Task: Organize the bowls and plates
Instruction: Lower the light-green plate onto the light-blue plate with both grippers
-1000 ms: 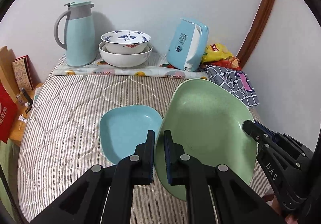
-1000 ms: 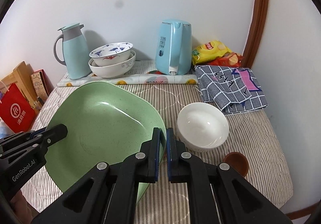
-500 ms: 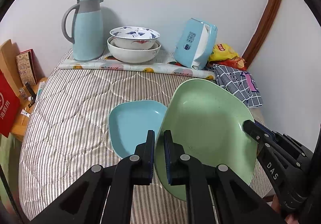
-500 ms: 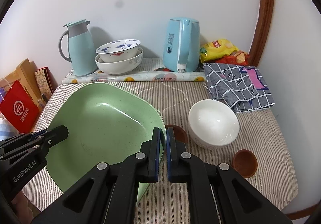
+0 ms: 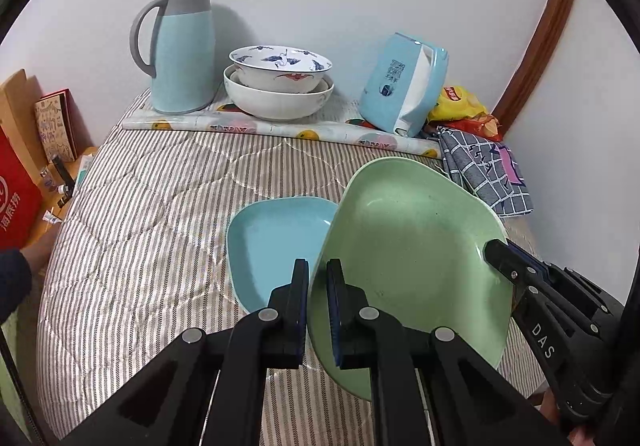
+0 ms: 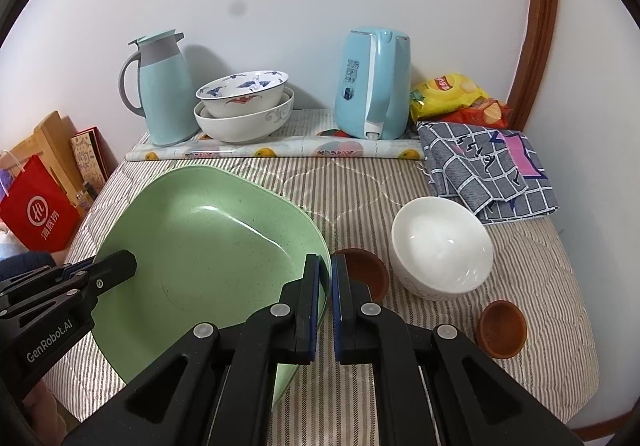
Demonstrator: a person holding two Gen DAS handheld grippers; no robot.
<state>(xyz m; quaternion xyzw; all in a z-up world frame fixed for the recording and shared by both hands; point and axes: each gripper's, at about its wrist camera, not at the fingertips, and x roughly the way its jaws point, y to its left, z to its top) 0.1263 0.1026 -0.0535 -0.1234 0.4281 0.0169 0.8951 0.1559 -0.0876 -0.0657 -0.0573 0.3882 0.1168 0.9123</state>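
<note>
From the left wrist, the left gripper [image 5: 318,282] has its jaws closed down on the near-left rim of the green plate [image 5: 412,246], and the right gripper [image 5: 496,250] pinches the opposite rim. The plate hangs tilted above the striped surface [image 5: 132,230], partly over the blue plate [image 5: 276,238] that lies flat beneath and to its left. The green plate looks like a stiff, light, speckled moulded piece with a smooth face; I judge it slippery under narrow pads, so the raised rim is the sensible place to hold, one grip on each side to stop it swinging.

From the right wrist, the right gripper [image 6: 326,278] is clamped tight on the plate's right rim, the left gripper [image 6: 124,262] on the far left rim. Right of the plate stand a white bowl [image 6: 442,246] and two small brown cups [image 6: 502,330], one just behind the jaws [image 6: 364,270]. The white bowl looks glazed and breakable; it wants gentle handling by its rim. Two stacked patterned bowls [image 6: 244,106] sit at the back wall.
</note>
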